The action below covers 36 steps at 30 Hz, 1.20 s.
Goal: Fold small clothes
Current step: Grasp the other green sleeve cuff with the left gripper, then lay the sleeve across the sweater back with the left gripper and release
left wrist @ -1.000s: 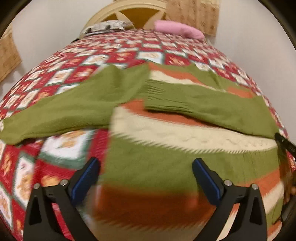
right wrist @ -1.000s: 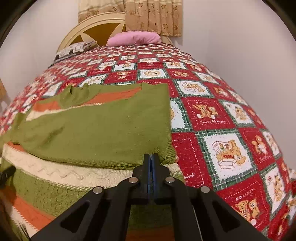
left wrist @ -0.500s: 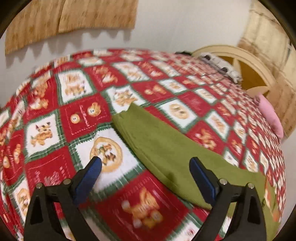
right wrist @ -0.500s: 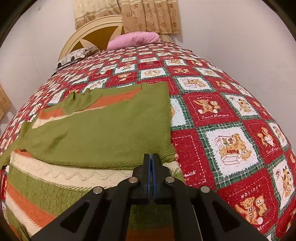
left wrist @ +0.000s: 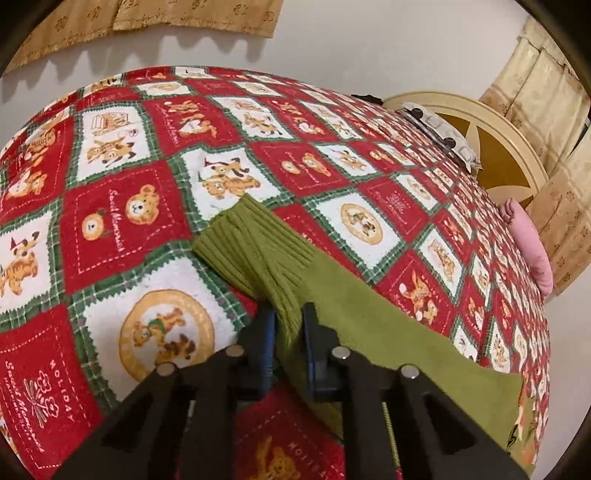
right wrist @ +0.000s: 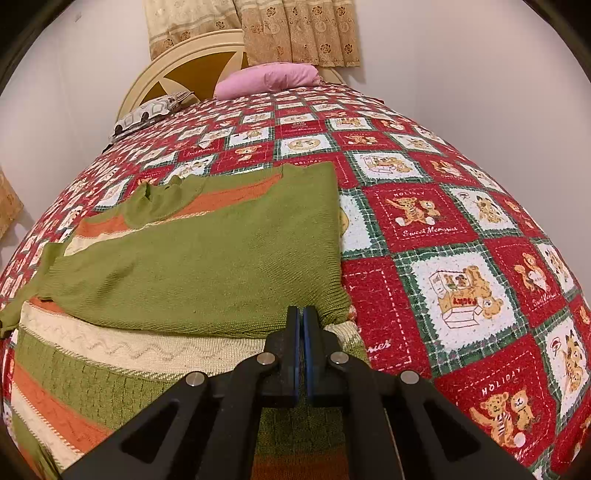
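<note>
A small green sweater (right wrist: 207, 266) with orange and cream stripes lies flat on the red patchwork quilt (right wrist: 443, 258). One green sleeve is folded across its chest. The other sleeve (left wrist: 369, 317) stretches out over the quilt, its ribbed cuff (left wrist: 251, 247) lying at the far end. My left gripper (left wrist: 289, 325) is shut on this sleeve just behind the cuff. My right gripper (right wrist: 303, 321) is shut with nothing visible between its pads, hovering over the sweater's right side near the folded sleeve's edge.
A pink pillow (right wrist: 269, 79) and a patterned pillow (right wrist: 151, 112) lie at the cream headboard (right wrist: 192, 61). White walls run close along both sides of the bed. Beige curtains (right wrist: 295, 33) hang behind the headboard.
My left gripper swung from over the sweater's body out to the spread sleeve, moved in and closed on it behind the cuff. My right gripper stayed shut and nearly still.
</note>
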Each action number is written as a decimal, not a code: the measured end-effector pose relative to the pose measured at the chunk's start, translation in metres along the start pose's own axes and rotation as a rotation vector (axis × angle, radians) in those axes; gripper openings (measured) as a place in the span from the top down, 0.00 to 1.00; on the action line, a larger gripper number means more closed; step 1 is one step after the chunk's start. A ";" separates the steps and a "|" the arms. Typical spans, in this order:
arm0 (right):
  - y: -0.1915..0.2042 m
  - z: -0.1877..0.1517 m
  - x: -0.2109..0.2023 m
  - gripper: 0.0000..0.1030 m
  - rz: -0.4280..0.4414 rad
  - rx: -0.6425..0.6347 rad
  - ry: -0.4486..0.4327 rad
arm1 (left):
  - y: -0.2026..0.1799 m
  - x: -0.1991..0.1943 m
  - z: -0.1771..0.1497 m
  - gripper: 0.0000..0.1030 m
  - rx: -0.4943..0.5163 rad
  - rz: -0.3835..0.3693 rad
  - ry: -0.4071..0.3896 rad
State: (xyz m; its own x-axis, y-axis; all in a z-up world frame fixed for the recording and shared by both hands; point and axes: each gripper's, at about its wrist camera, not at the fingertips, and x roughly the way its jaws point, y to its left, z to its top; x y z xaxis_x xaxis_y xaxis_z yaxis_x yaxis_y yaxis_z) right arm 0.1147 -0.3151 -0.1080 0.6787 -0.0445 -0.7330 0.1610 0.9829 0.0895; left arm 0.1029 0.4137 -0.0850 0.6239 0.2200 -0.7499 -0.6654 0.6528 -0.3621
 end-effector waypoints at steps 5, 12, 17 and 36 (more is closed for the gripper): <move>0.000 0.000 0.000 0.99 0.000 -0.001 0.000 | -0.030 -0.016 0.010 0.92 0.077 -0.021 -0.049; 0.000 0.000 0.000 0.99 0.002 0.000 0.000 | -0.151 -0.083 -0.017 0.93 0.321 -0.222 -0.172; -0.001 0.001 0.001 0.99 0.008 0.006 -0.002 | -0.258 -0.130 -0.106 0.93 0.598 -0.400 -0.219; -0.006 -0.001 0.001 0.99 0.041 0.038 -0.006 | -0.347 -0.089 -0.297 0.67 0.987 -0.393 0.115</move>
State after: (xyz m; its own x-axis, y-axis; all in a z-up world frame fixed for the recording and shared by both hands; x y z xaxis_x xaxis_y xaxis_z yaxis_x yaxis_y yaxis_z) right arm 0.1139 -0.3206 -0.1099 0.6893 -0.0054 -0.7244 0.1600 0.9764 0.1451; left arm 0.1563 -0.0479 -0.0567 0.6457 -0.1697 -0.7445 0.2323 0.9724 -0.0201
